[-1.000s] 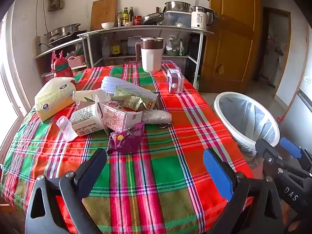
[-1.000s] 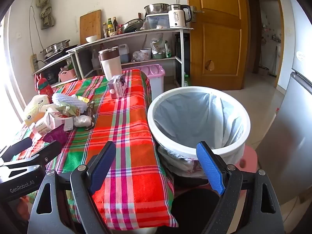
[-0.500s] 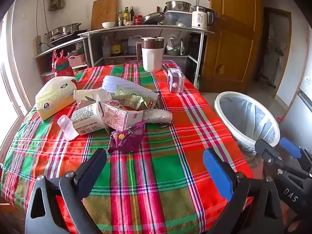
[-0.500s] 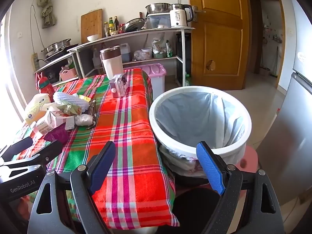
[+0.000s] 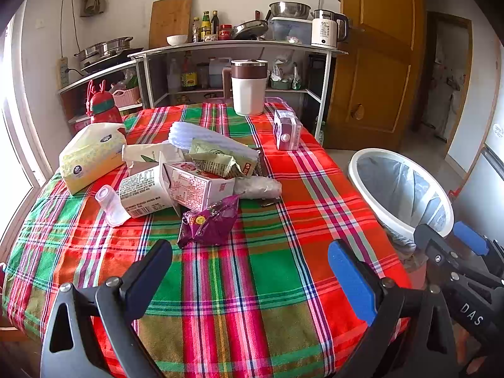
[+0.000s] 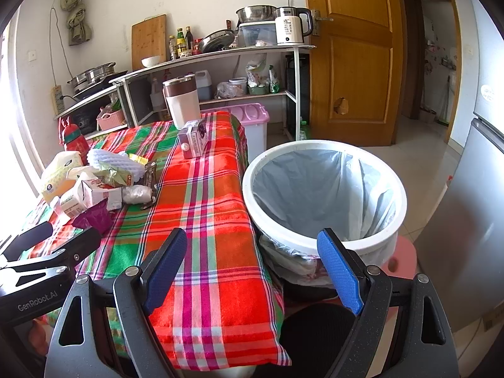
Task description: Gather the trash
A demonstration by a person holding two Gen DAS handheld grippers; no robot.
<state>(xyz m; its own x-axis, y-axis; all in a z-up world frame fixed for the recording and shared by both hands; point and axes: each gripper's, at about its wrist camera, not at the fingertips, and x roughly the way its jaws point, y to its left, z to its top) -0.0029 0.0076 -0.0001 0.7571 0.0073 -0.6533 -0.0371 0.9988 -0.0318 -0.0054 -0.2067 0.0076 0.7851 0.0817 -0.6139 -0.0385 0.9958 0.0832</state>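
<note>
A heap of trash lies on the plaid tablecloth (image 5: 252, 267): a purple wrapper (image 5: 209, 222), two torn milk cartons (image 5: 176, 186), a green snack bag (image 5: 220, 159), a clear bottle (image 5: 111, 204) and a crumpled plastic bag (image 5: 258, 187). A small purple carton (image 5: 285, 129) stands apart, farther back. My left gripper (image 5: 249, 267) hangs open above the cloth, short of the purple wrapper, holding nothing. My right gripper (image 6: 252, 261) is open too, between the table's edge and the white bin (image 6: 324, 189) lined with a pale bag. The same bin (image 5: 400, 189) stands right of the table.
A yellow tissue pack (image 5: 91, 157), a red bottle (image 5: 100, 107) and a white-and-brown jug (image 5: 249, 86) stand at the table's back. Kitchen shelves (image 5: 239, 47) rise behind. A pink-lidded box (image 6: 249, 116), a wooden door (image 6: 352, 56) and a grey fridge (image 6: 472, 204) surround the bin.
Both views have shifted very slightly; the table and bin sit marginally closer. Both grippers stay open and nothing on the table has moved.
</note>
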